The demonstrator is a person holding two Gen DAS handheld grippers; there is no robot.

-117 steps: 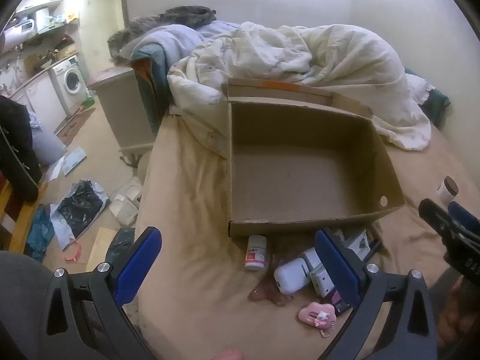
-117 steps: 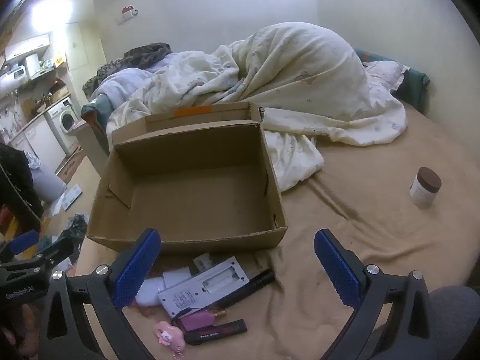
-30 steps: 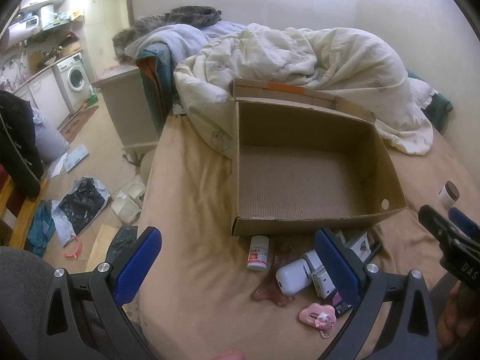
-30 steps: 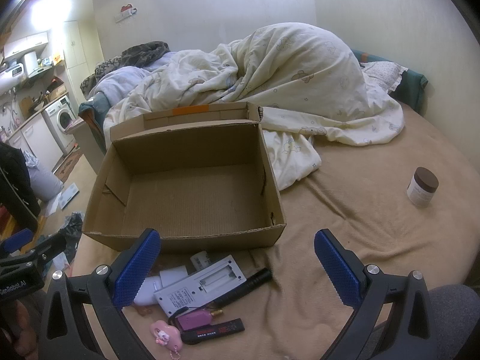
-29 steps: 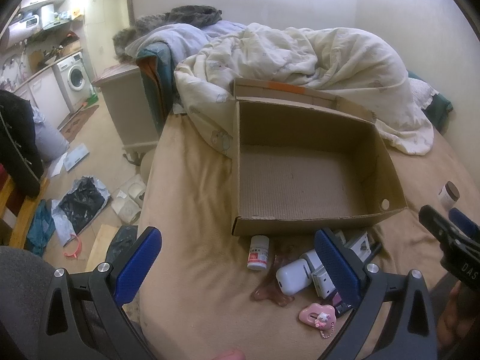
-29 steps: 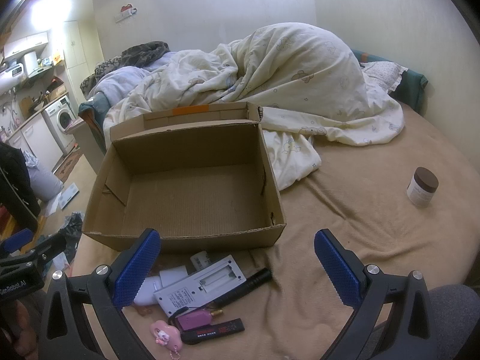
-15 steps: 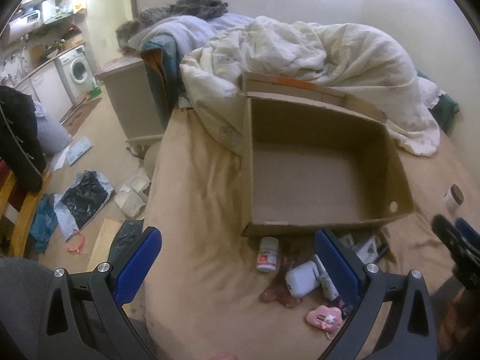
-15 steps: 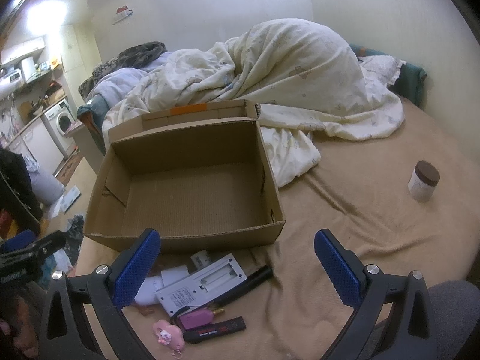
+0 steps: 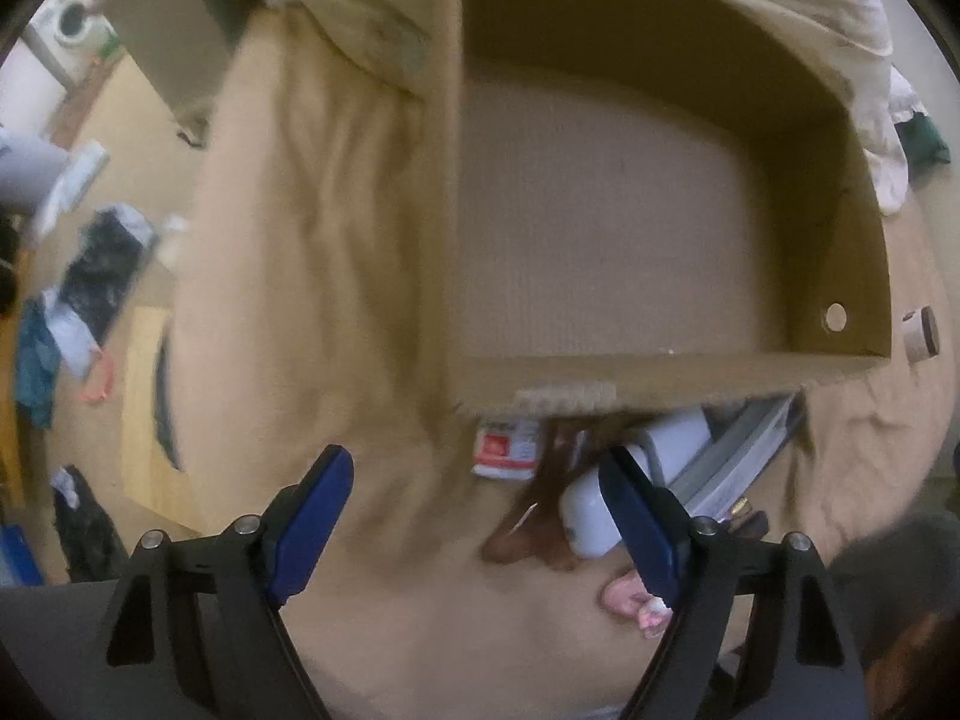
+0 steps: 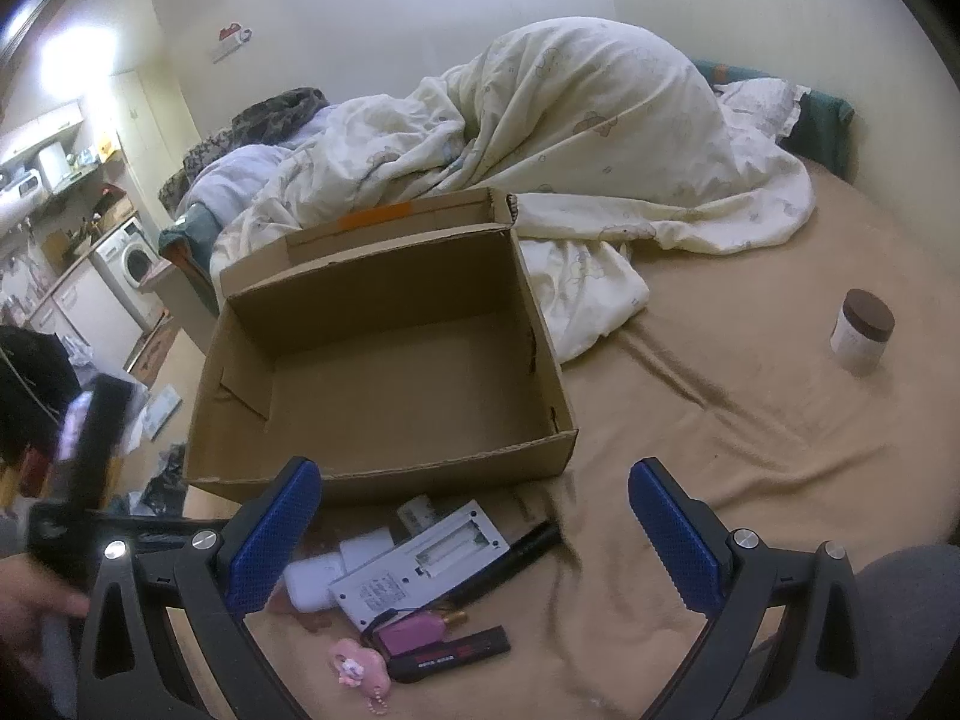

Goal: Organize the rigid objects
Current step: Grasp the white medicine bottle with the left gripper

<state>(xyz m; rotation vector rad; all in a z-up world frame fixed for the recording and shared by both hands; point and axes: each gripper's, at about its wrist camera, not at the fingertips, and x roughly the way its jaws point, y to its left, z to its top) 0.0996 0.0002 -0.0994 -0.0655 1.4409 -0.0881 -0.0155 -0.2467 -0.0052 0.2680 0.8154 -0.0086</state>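
An empty open cardboard box point(image 10: 384, 360) sits on the tan bed; it also shows in the left wrist view point(image 9: 600, 228). Before its near wall lies a pile: a small white bottle with a red label point(image 9: 507, 447), a white case point(image 9: 591, 513), a white remote-like device point(image 10: 420, 564), a black pen point(image 10: 516, 552), a pink item point(image 10: 411, 630), a pink keychain point(image 10: 357, 669), a black stick point(image 10: 450, 654). My left gripper point(image 9: 480, 516) is open, low over the bed just short of the bottle. My right gripper point(image 10: 474, 528) is open above the pile.
A white jar with a brown lid point(image 10: 861, 333) stands alone on the bed at the right. A crumpled duvet point(image 10: 570, 138) lies behind the box. The bed's left edge drops to a cluttered floor point(image 9: 90, 300). A washing machine point(image 10: 135, 261) stands far left.
My left gripper has dropped and moved forward toward the bottle and the box's near wall; its view is blurred. The right gripper has barely moved. Both stay open.
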